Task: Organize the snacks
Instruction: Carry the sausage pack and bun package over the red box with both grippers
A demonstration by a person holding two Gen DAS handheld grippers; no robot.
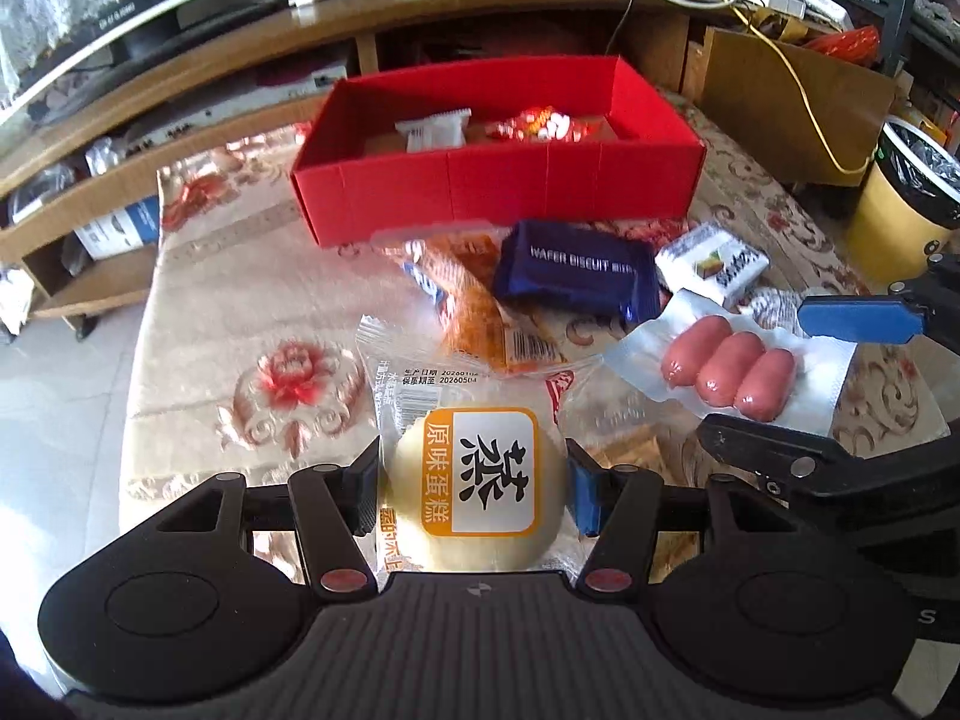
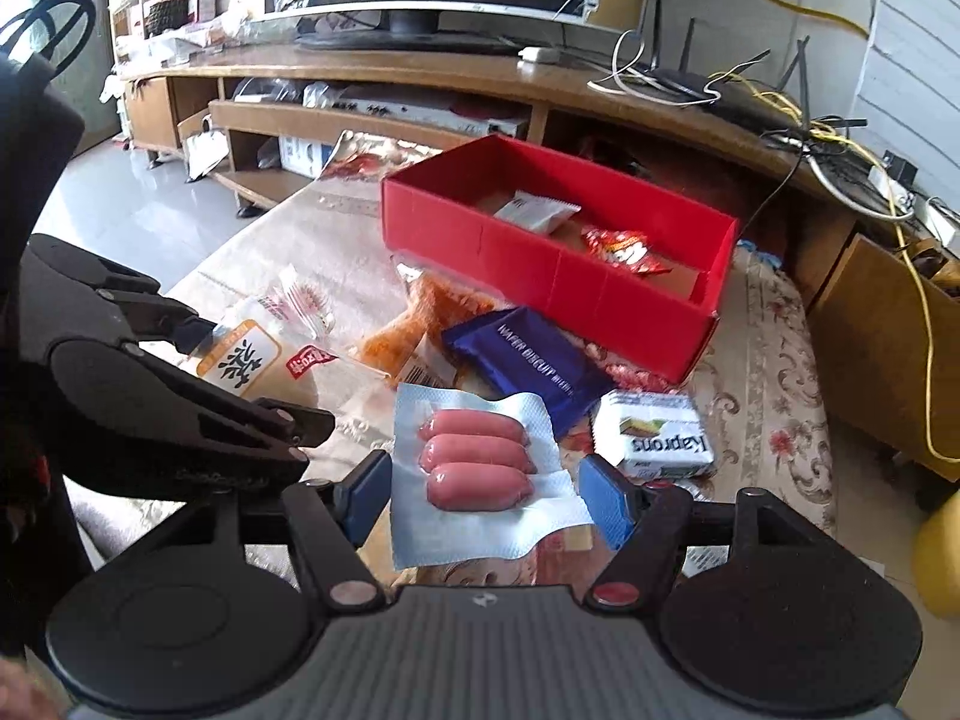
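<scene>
The red box (image 1: 498, 192) stands open-topped at the back of the worktop (image 1: 240, 300), with bare floor showing around the white packet (image 1: 433, 129) and red wrapper (image 1: 534, 123) inside. Before its near wall lie the blue wafer pack (image 1: 573, 279), an orange bag (image 1: 474, 312) and a white pack (image 1: 714, 264), crowding that approach. The cloth to the left lies bare. Behind the box runs the wooden TV stand (image 1: 510, 18).

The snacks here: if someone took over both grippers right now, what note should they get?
Left gripper: shut on the steamed cake pack.
Right gripper: shut on the sausage pack.
Red box: already holds a white packet and a red packet.
Left on the table: blue wafer biscuit, orange snack bag, white wafer pack.
Next, probably: put both held packs in the box.
</scene>
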